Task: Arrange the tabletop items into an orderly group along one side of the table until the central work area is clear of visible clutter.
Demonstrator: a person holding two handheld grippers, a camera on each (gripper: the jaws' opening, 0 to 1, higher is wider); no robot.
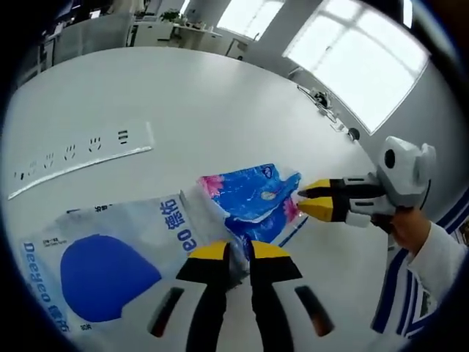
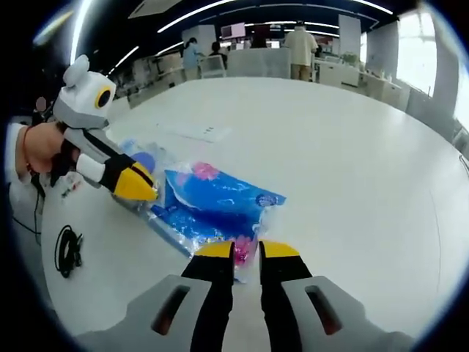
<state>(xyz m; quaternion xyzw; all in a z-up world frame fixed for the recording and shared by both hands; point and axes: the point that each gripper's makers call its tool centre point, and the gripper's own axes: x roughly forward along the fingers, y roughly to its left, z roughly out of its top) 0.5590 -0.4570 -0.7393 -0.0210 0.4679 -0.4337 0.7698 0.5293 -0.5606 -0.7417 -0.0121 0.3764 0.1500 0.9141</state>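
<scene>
The left tool (image 1: pixel 239 251), black with yellow tips, pinches the near edge of the crinkled blue plastic packet with pink flowers (image 1: pixel 253 196), its jaws pressed close on the film. The right tool (image 2: pixel 247 251) grips the opposite edge of that same blue packet (image 2: pixel 212 202), its jaws likewise drawn together on the wrapper. Both work over the broad, round white desk (image 1: pixel 220 103), which carries everything. Largest on it is the pale translucent plastic bag printed with a big blue shape and blue lettering (image 1: pixel 110 260), lying flat just beside the blue packet and partly under it. Farther off on the desk lies a long white power strip (image 1: pixel 80 160), well apart from the packets. A coiled black cable (image 2: pixel 69 249) rests near the desk edge.
</scene>
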